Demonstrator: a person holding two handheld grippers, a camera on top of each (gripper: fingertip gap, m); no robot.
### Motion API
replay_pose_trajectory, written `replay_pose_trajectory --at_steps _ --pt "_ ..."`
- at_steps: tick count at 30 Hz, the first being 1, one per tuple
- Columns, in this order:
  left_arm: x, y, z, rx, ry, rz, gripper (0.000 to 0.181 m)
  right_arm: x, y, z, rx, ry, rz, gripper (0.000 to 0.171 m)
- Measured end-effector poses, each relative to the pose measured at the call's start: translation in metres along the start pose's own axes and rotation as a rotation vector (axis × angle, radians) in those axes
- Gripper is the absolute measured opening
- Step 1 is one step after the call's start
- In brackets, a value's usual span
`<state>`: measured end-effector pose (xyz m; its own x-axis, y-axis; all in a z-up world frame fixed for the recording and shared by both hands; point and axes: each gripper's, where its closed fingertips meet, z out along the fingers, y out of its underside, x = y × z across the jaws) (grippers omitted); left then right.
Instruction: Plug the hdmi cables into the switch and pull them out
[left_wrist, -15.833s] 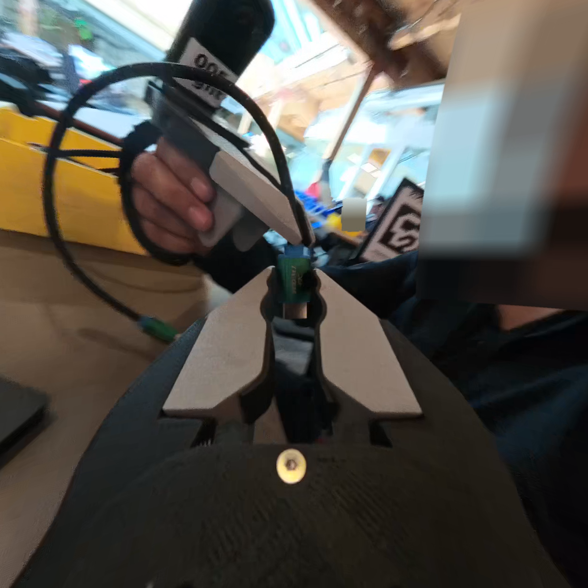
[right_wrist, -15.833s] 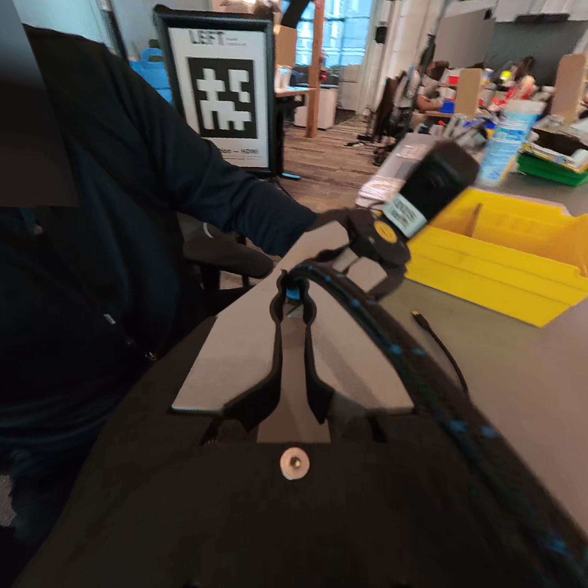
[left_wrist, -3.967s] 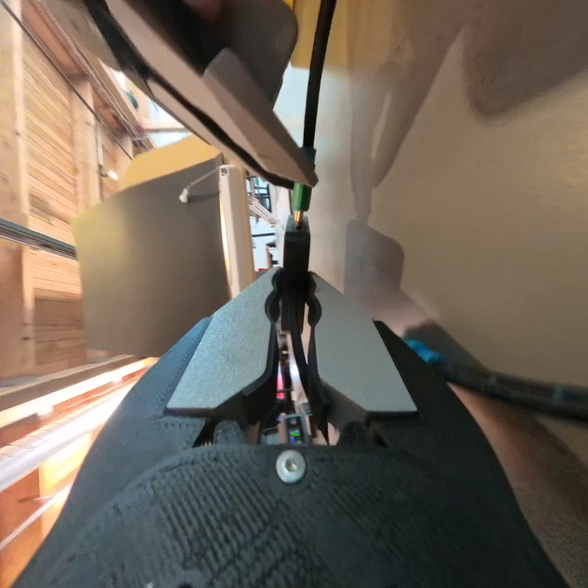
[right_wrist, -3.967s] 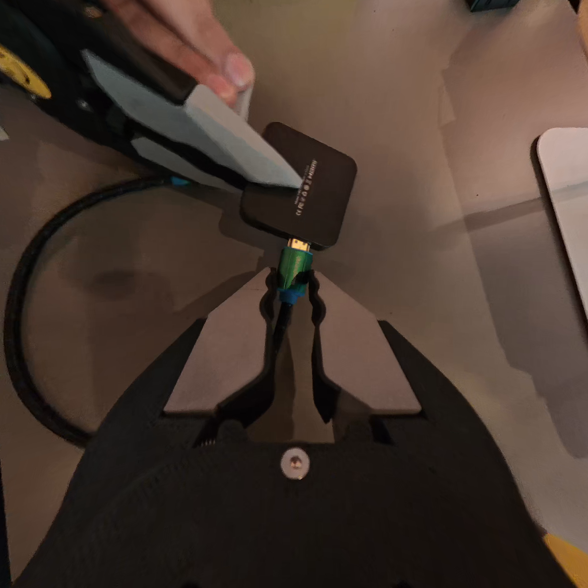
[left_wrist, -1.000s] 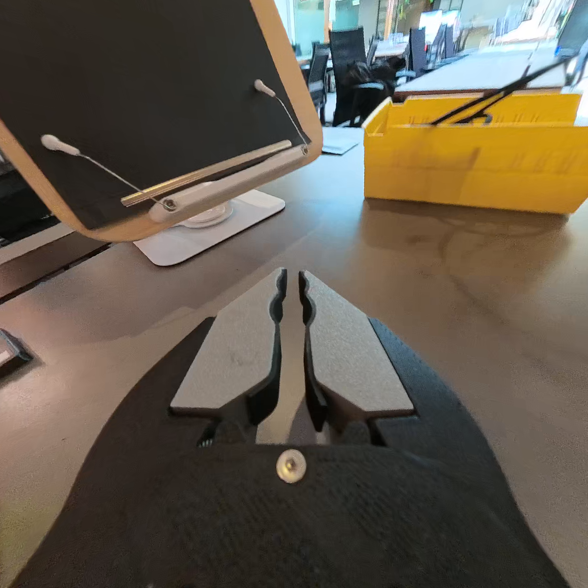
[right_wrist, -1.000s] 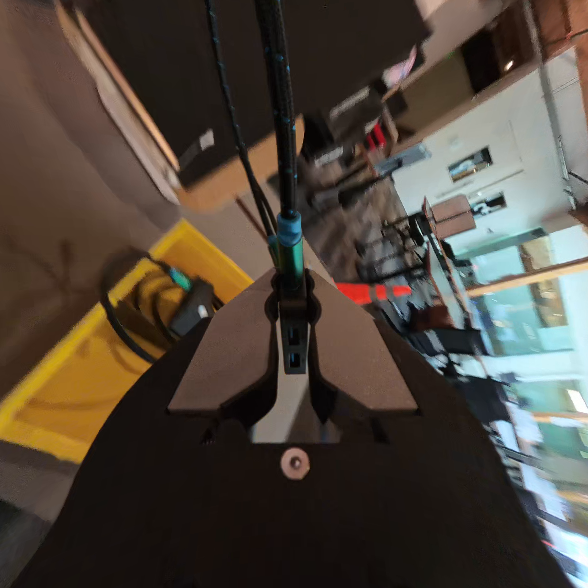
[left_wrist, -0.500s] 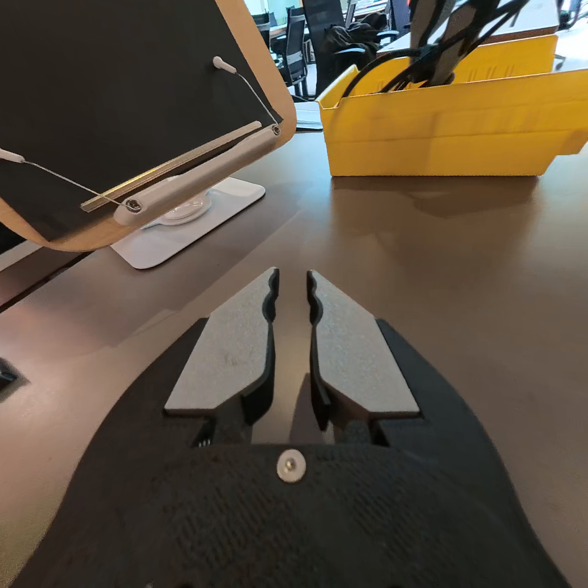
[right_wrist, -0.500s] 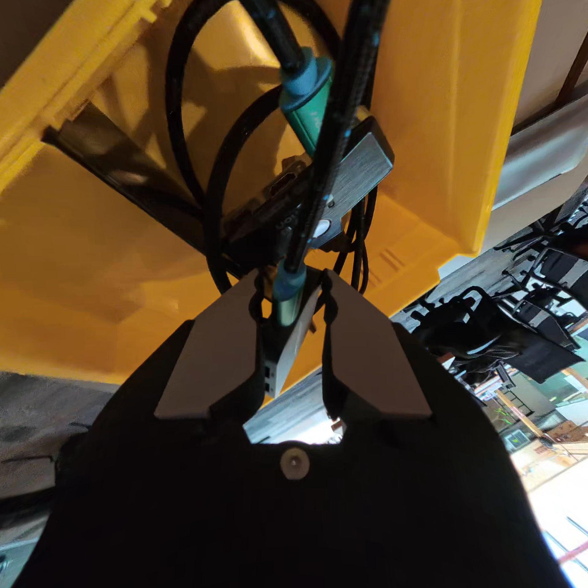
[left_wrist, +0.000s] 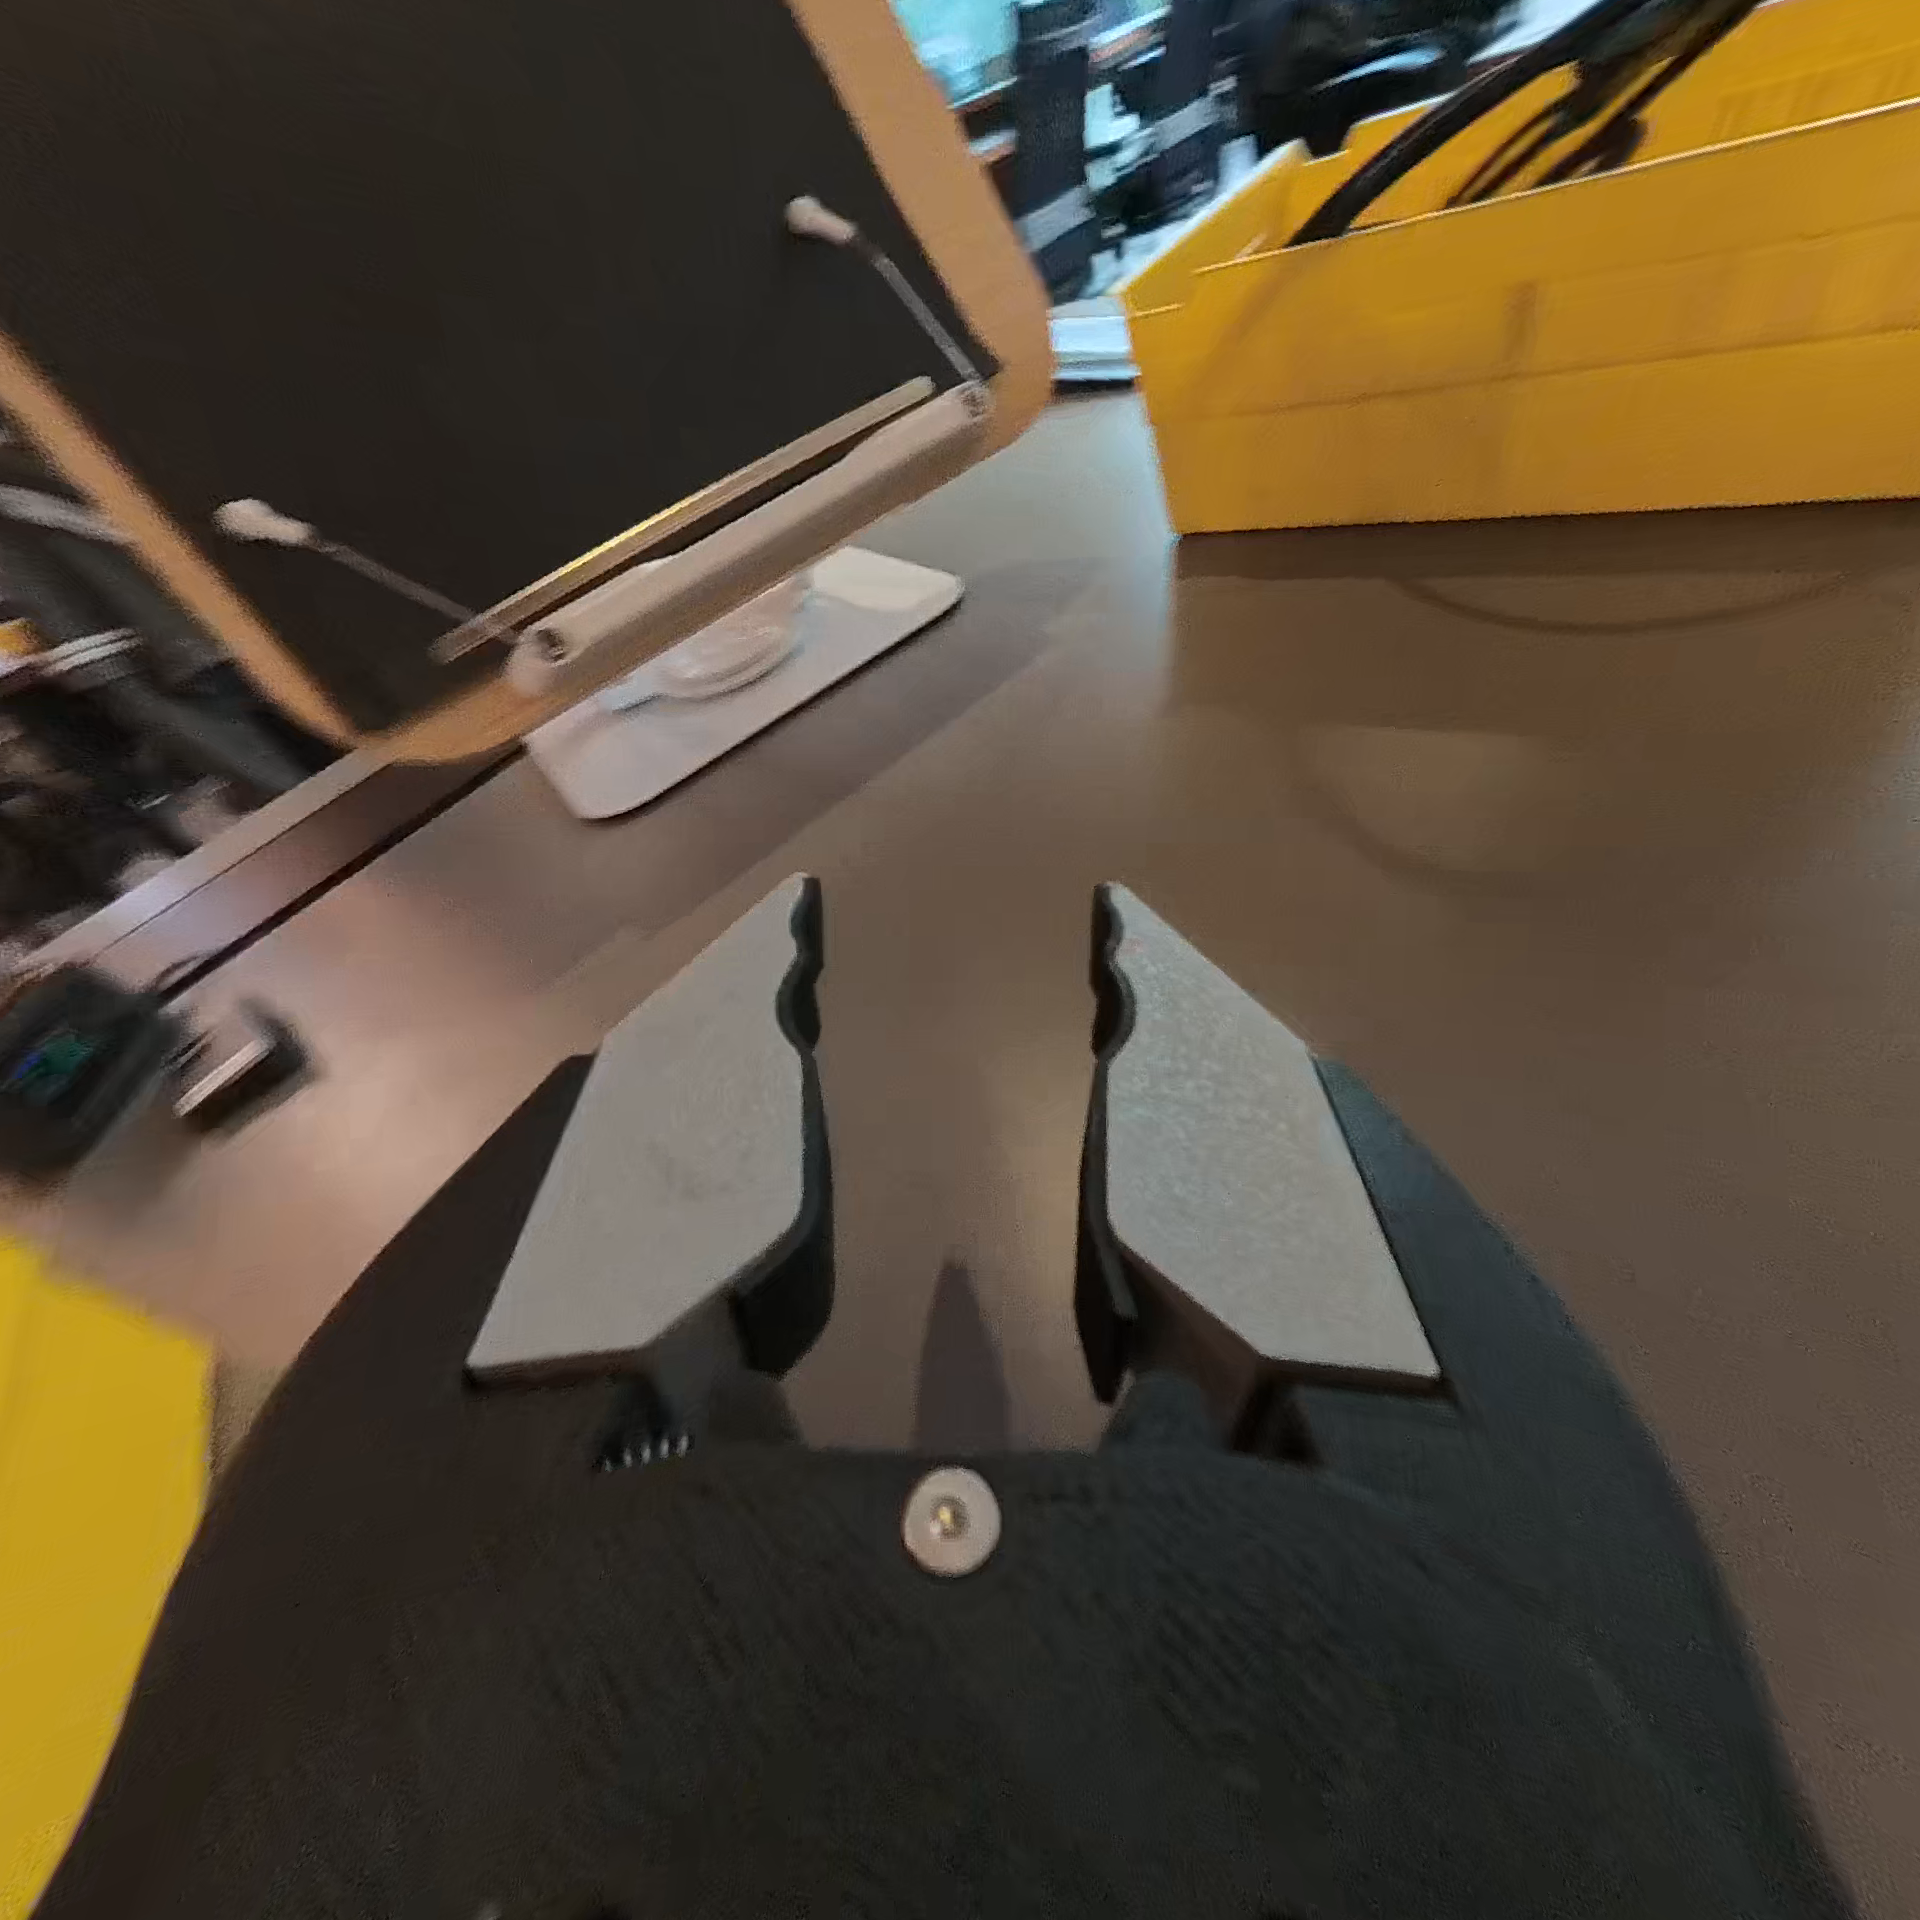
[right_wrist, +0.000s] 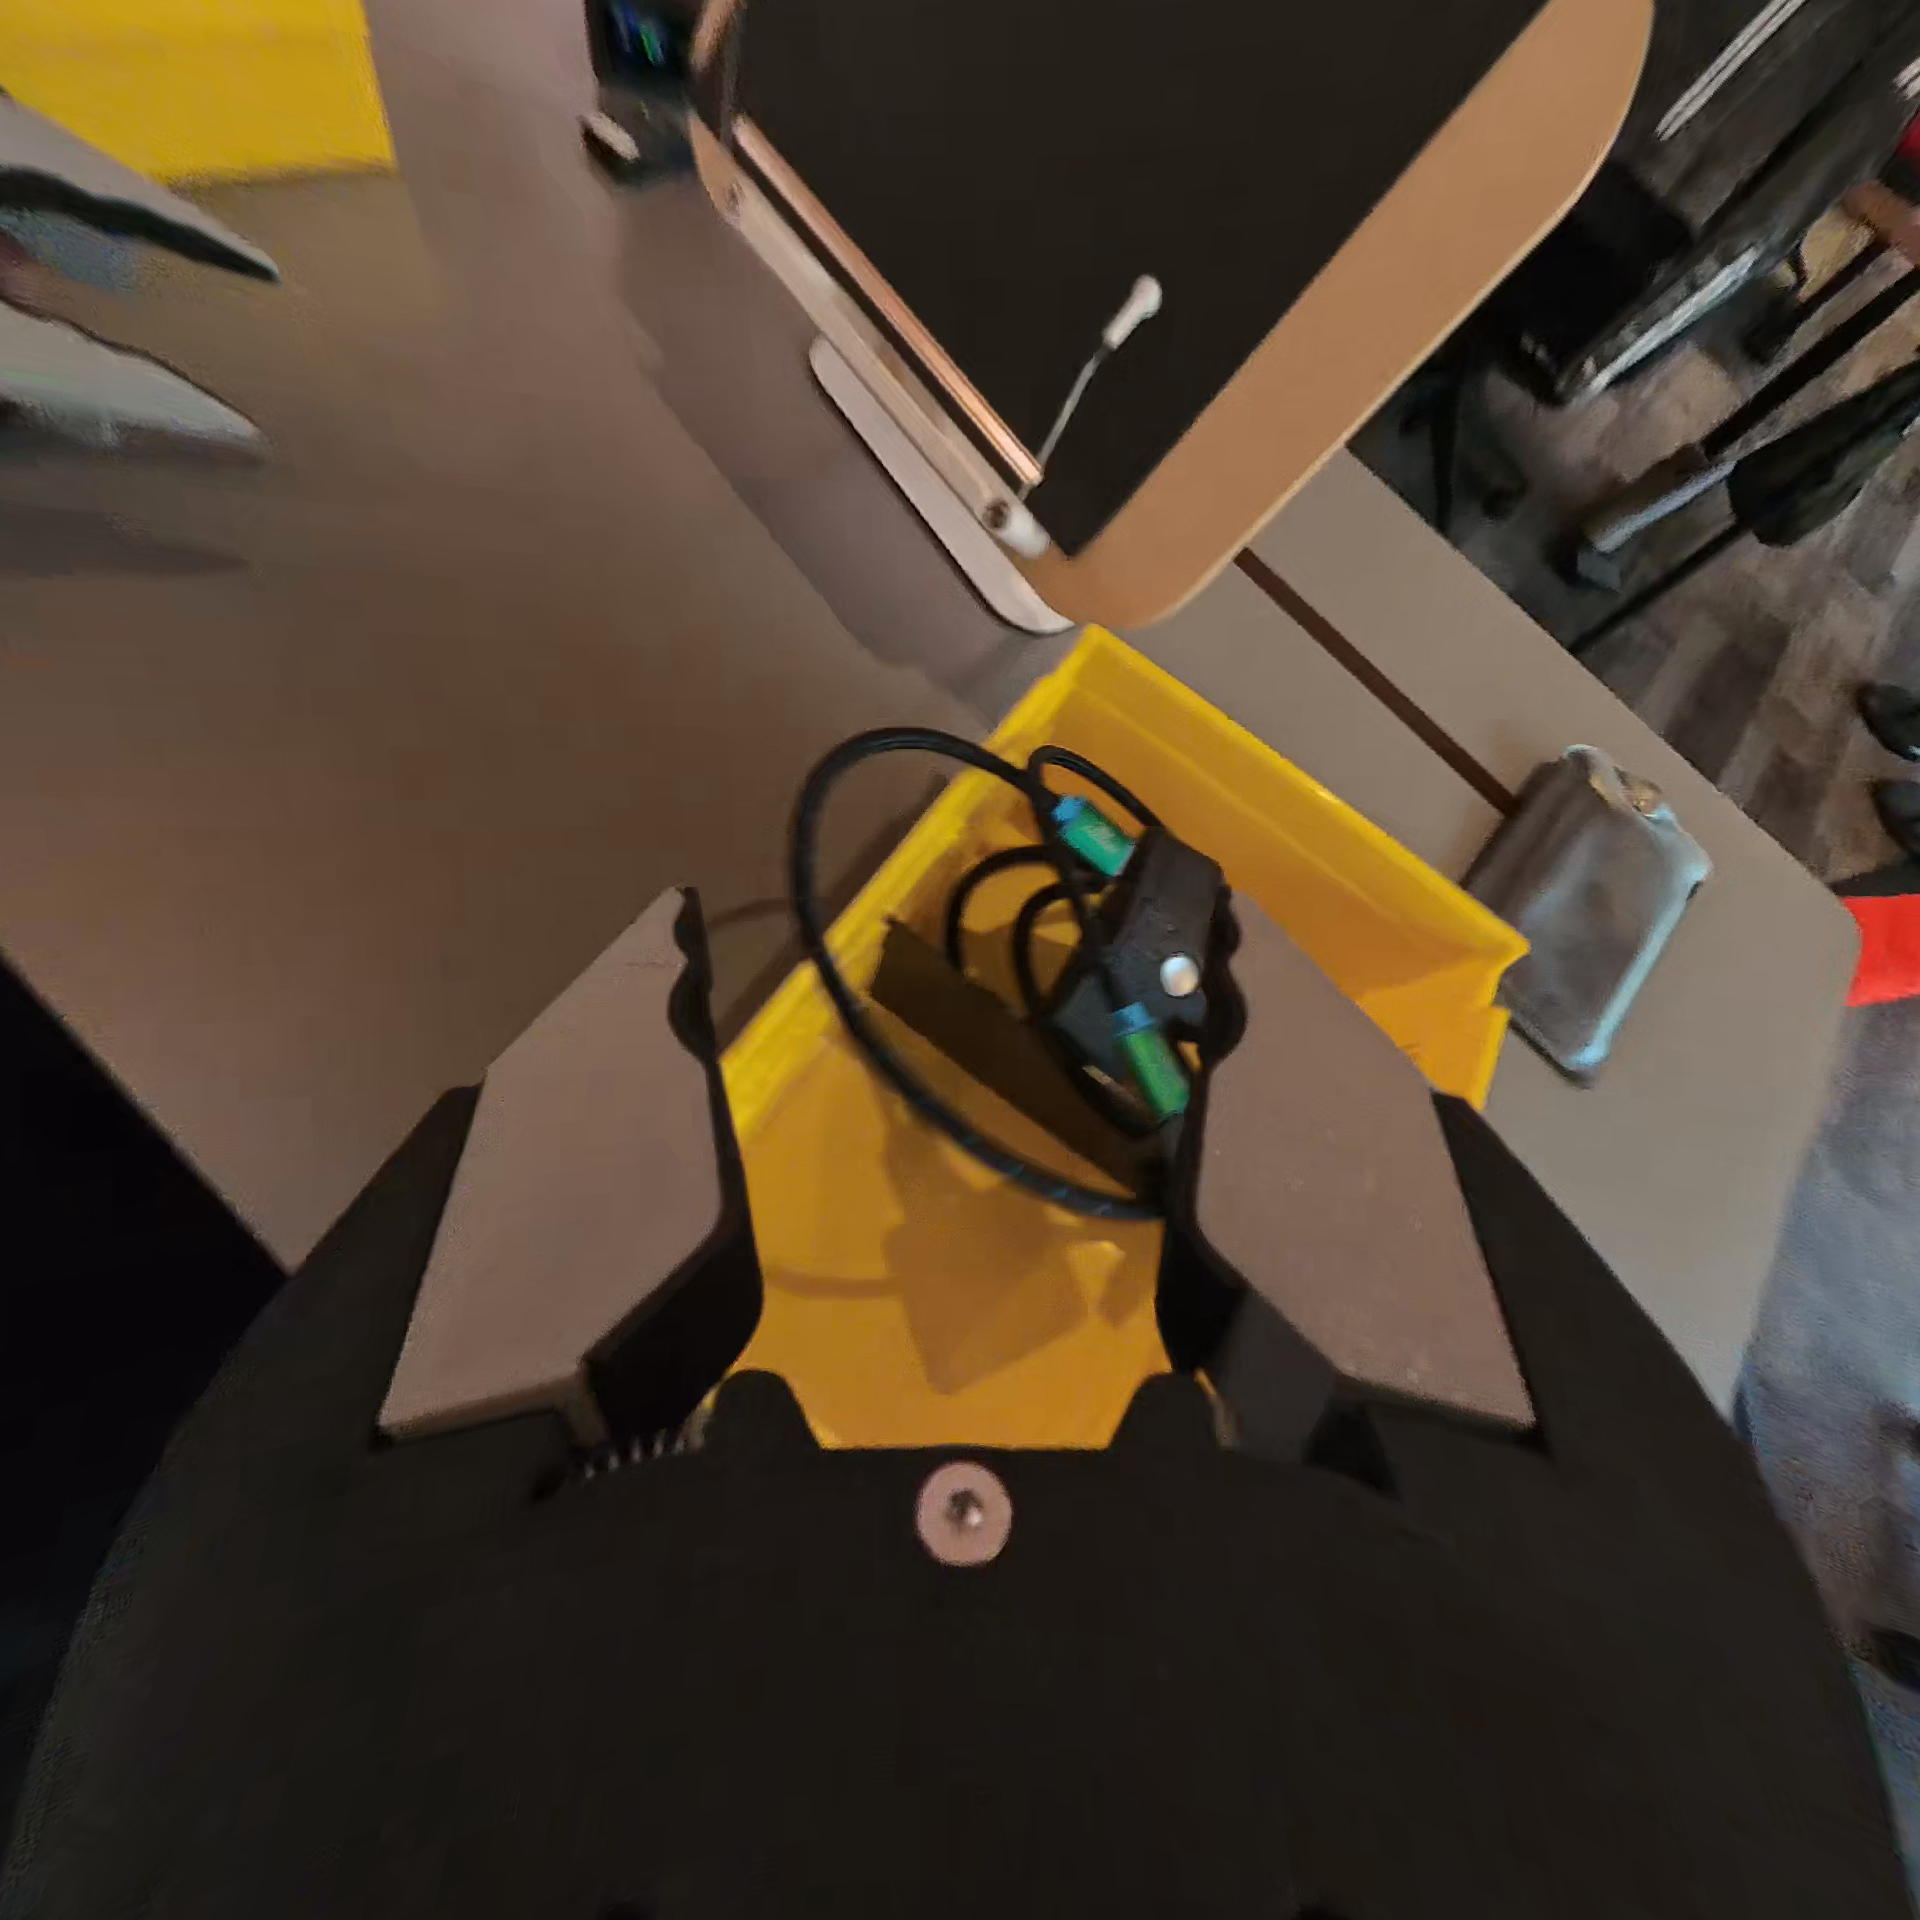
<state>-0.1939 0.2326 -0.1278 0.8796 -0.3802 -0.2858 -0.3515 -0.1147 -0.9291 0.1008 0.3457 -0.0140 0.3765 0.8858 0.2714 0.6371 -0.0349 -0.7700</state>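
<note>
In the right wrist view the black HDMI switch (right_wrist: 1153, 935) lies inside a yellow bin (right_wrist: 1299, 821). A green-ended plug (right_wrist: 1091, 831) sits at its far end and another (right_wrist: 1148, 1060) at its near end. Both look plugged in. Their black cables (right_wrist: 821, 935) loop over the bin's edge. My right gripper (right_wrist: 951, 935) is wide open and empty, above the bin. My left gripper (left_wrist: 956, 935) is open and empty over the brown table (left_wrist: 1455, 1039). In its view the same bin (left_wrist: 1558, 364) stands at the far right with cables (left_wrist: 1455, 114) sticking out.
A tilted book stand with a black board (left_wrist: 468, 312) on a white base (left_wrist: 748, 707) stands at the left, and it also shows in the right wrist view (right_wrist: 1143, 208). A small black device (left_wrist: 62, 1070) lies at the far left. A silver object (right_wrist: 1590, 914) lies beside the bin. Another yellow bin (right_wrist: 187, 83) is at the far corner. The green-ended plug (right_wrist: 1091, 831) is closer to my right gripper, around 15 cm from its tips; the left tips are 35 cm off.
My right gripper opened and let go of the switch, which now lies in the yellow bin with its cables. My left gripper opened wider and swung a little to the left.
</note>
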Motion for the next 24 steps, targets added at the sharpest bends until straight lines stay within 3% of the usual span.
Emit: replay_pose_trajectory --at_steps 3,8,12,16,24 --pt "0.019 0.003 -0.045 -0.046 -0.047 0.006 0.065 -0.037 0.015 -0.027 0.132 0.010 0.049 0.094" --pt "0.030 -0.005 -0.144 -0.023 -0.139 -0.033 0.062 -0.104 0.063 -0.048 0.233 -0.098 0.130 0.113" --pt "0.012 0.011 -0.201 -0.059 -0.257 -0.138 0.063 -0.122 0.079 -0.046 0.313 -0.126 0.177 0.109" --pt "0.006 0.034 -0.222 -0.093 -0.292 -0.221 0.069 -0.134 0.070 -0.033 0.348 -0.146 0.181 0.108" --pt "-0.026 0.061 -0.237 -0.152 -0.418 -0.178 0.072 -0.131 0.058 -0.011 0.322 -0.100 0.144 0.103"
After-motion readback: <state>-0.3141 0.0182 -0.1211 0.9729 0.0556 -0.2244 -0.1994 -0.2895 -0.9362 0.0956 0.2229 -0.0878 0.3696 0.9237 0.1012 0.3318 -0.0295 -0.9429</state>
